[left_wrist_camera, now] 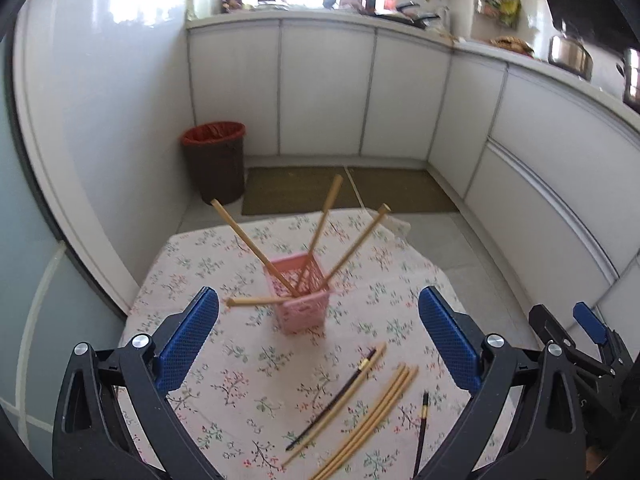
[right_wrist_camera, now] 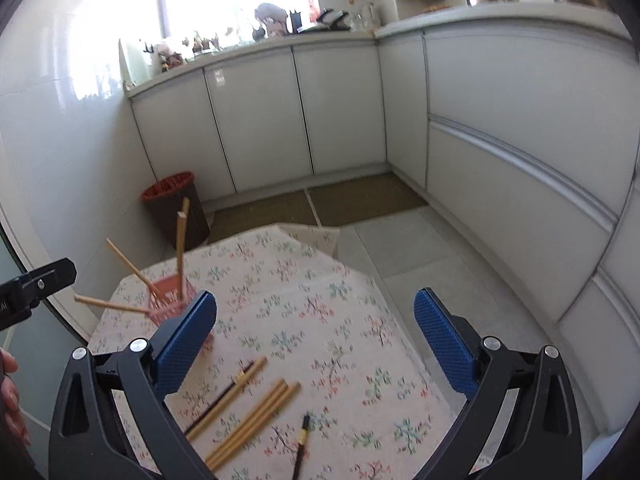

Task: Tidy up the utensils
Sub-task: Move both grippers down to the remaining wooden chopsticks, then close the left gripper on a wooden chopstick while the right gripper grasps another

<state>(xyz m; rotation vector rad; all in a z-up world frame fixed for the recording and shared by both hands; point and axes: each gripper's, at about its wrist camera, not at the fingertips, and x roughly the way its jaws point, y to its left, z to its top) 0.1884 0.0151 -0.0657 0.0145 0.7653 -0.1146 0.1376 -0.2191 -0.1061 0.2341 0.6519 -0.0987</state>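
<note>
A pink slotted holder [left_wrist_camera: 301, 296] stands on the floral tablecloth [left_wrist_camera: 240, 380] with several bamboo chopsticks [left_wrist_camera: 320, 236] leaning out of it. It also shows in the right wrist view [right_wrist_camera: 170, 302]. Loose on the cloth lie three bamboo chopsticks [left_wrist_camera: 372, 416] [right_wrist_camera: 256, 420], a bamboo and dark pair [left_wrist_camera: 340, 396] [right_wrist_camera: 228, 396], and one dark chopstick [left_wrist_camera: 422, 428] [right_wrist_camera: 302, 446]. My left gripper [left_wrist_camera: 318, 342] is open and empty above the cloth, near the holder. My right gripper [right_wrist_camera: 316, 344] is open and empty above the loose chopsticks; it shows at the right edge of the left wrist view [left_wrist_camera: 588, 320].
A brown bin with a red liner [left_wrist_camera: 216, 160] [right_wrist_camera: 176, 208] stands on the floor beyond the table. White kitchen cabinets [left_wrist_camera: 328, 88] run along the back and right. Floor mats [left_wrist_camera: 348, 190] lie before them. The table's far edge drops off past the holder.
</note>
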